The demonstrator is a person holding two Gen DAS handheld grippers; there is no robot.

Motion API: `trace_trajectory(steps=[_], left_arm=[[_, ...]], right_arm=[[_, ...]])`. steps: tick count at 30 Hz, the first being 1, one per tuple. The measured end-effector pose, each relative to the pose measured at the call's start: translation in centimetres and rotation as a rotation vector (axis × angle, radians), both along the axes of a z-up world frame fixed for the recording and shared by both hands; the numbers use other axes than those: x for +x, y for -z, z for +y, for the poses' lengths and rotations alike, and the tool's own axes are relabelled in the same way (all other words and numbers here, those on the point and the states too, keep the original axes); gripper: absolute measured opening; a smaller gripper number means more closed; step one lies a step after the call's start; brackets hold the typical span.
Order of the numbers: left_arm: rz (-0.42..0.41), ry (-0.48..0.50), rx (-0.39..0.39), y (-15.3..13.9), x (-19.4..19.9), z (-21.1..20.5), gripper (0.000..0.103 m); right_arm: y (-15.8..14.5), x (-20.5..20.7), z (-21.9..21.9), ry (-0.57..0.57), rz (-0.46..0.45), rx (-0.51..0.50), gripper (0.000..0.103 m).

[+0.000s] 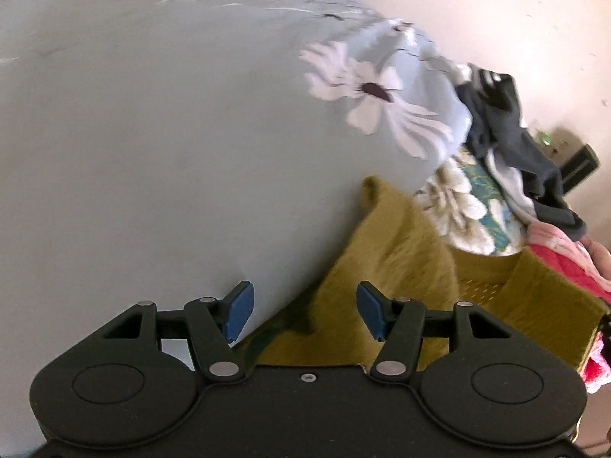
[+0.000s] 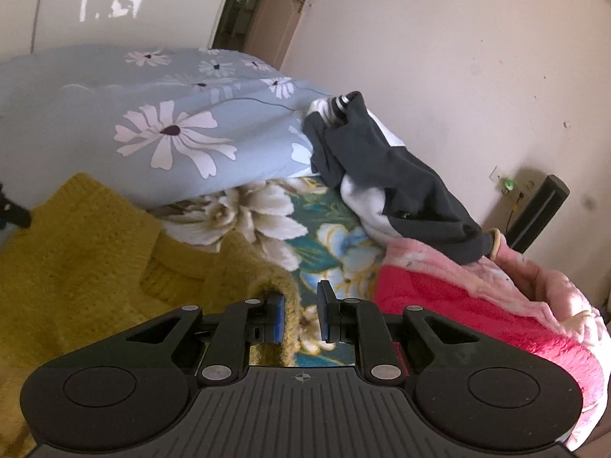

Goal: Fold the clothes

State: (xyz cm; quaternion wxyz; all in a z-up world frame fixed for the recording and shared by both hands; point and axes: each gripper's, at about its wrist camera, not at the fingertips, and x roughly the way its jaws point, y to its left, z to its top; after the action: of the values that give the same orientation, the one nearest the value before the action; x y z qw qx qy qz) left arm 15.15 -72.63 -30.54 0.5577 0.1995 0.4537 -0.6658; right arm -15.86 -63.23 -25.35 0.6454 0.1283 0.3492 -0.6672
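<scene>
Cream walls close off the bed on its far side, and the left wrist view looks across a pale blue floral quilt [image 1: 160, 133] that fills the frame from nine to one o'clock. At five o'clock lies the mustard knit sweater [image 1: 401, 267], spread flat on the bed, probably so it can be folded. The left tool [image 1: 303, 315] hangs over the sweater's near edge with its blue pads wide apart and nothing between them, apparently readied to take a hem or a corner. At three o'clock a dark grey garment [image 1: 508, 133] is heaped against the wall, likely waiting its turn. From the right wrist view the sweater [image 2: 76, 267] fills the eight o'clock quarter, on a teal flowered sheet [image 2: 332, 244]. The right tool [image 2: 301, 318] is partly open, and a rolled sweater cuff or edge sits against its left pad; whether it is pinched I cannot tell, since a gap shows to the other pad. A pink fleece blanket [image 2: 477, 297] lies at four o'clock, pushed aside, and the grey garment [image 2: 401, 168] is draped at one o'clock.
</scene>
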Motion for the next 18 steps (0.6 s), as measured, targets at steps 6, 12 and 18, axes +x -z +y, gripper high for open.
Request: trace_trajectory(steps=[6, 12, 18], left_arm=[[0.015, 0.111, 0.006, 0.5, -2.7, -2.9, 0.057], [0.073, 0.186, -0.001, 1.0, -4.7, -4.9, 0.034], [0.098, 0.161, -0.013, 0.8, -5.8, -7.2, 0.032]], right_arm=[[0.8, -0.4, -0.8, -0.006, -0.018, 0.013, 0.014], [1.0, -0.9, -1.2, 0.005, -0.028, 0.014, 0.014], [1.2, -1.4, -1.4, 0.002, -0.027, 0.016, 0.014]])
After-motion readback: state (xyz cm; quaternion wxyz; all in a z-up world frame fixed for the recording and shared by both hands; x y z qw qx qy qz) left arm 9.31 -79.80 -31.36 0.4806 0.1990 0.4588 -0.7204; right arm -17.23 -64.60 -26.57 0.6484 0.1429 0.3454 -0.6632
